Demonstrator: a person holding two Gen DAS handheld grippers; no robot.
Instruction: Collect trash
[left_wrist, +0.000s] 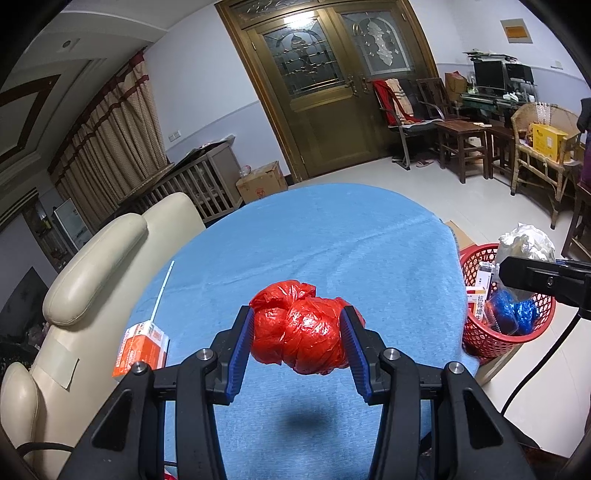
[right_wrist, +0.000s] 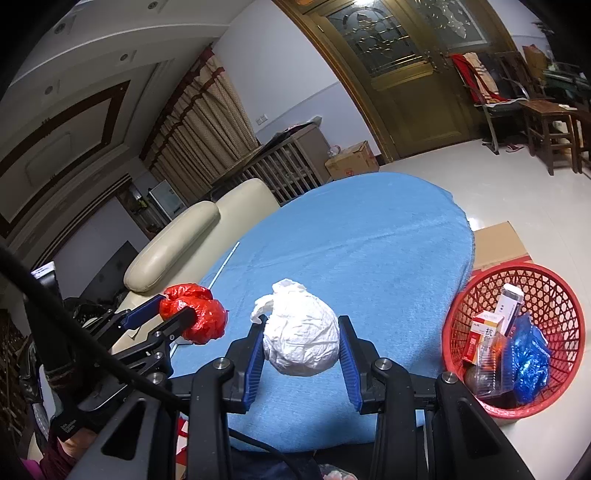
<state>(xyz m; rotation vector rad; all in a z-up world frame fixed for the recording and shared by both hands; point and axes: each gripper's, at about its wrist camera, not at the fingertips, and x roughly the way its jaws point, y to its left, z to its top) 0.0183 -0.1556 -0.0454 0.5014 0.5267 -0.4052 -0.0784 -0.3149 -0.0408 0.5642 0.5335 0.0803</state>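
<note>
Holding: two crumpled bags, one per gripper, both lifted above the blue table cloth (left_wrist: 332, 229).
Red bag: red plastic bag (left_wrist: 304, 332), balled up, clamped between the blue pads of the left gripper (left_wrist: 298, 334); its shadow falls on the cloth below, so it hangs clear of the table.
White bag: white crumpled bag (right_wrist: 301, 332) pinched between the pads of the right gripper (right_wrist: 302, 345), over the near part of the table.
Left gripper: jaws partly closed, pads pressing both sides of the red bag.
Right gripper: jaws partly closed, pads touching both sides of the white bag.
Basket: red mesh basket (right_wrist: 554, 295) on the floor just beside the table's right edge; holds a blue plastic bag (right_wrist: 530, 360), about three medicine boxes (right_wrist: 487, 332) and a clear wrapper; exact count of boxes hard to tell.
Left view only: orange-and-white box (left_wrist: 142, 347) on the table's left edge, a thin white stick (left_wrist: 162, 291) beyond it.
Right view only: full inside of the basket; left gripper seen from the side with the red bag in it.
Both views: cream sofa (left_wrist: 92, 266) left of the table, brown double door (left_wrist: 325, 92) at the back, cardboard box (left_wrist: 262, 181) on the floor by it.
Counts: 2 grippers, 2 bags held, 1 bag in basket, 1 basket, 1 box on the table.
</note>
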